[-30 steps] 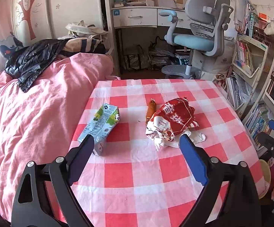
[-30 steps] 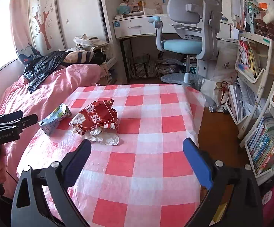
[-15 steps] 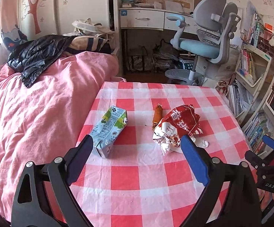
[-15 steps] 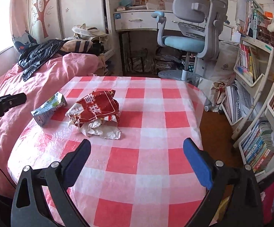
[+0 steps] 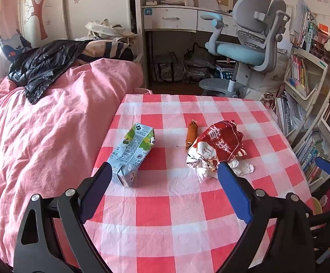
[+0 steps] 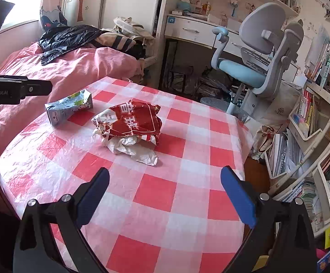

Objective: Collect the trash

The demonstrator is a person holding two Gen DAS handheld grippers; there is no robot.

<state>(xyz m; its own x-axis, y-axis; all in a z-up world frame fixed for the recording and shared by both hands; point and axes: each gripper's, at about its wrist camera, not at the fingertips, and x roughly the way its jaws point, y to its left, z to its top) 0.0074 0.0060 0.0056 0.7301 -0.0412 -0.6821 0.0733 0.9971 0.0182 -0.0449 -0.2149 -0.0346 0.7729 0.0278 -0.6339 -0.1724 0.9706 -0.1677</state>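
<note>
A pink bed (image 5: 51, 118) with a black jacket (image 5: 44, 63) lying on it runs along the left side of the room, touching the desk (image 5: 165, 204), which is covered with a red and white checked cloth. The left gripper (image 5: 165, 182) hovers over the near edge of the desk with its blue-padded fingers (image 5: 96, 188) spread wide apart and nothing between them. On the left part of the cloth lies a flattened drink carton (image 5: 131, 153), on its side, near the edge by the bed. To the right of it, well apart, lies a small orange wrapper (image 5: 191, 134), touching a crumpled red snack bag (image 5: 217, 145). A wad of white tissue (image 6: 133, 147) sits against the near side of the bag, partly under it. The right gripper (image 6: 165, 186) hangs over the near right part of the desk, its fingers (image 6: 237, 193) also released and empty, and the bag and tissue lie ahead of it. Behind the desk, a white drawer unit (image 5: 171, 19) stands against the wall, with a grey and blue chair (image 5: 249, 43) to its right. Bookshelves (image 5: 306, 86) crowded with books fill the far right side.
</note>
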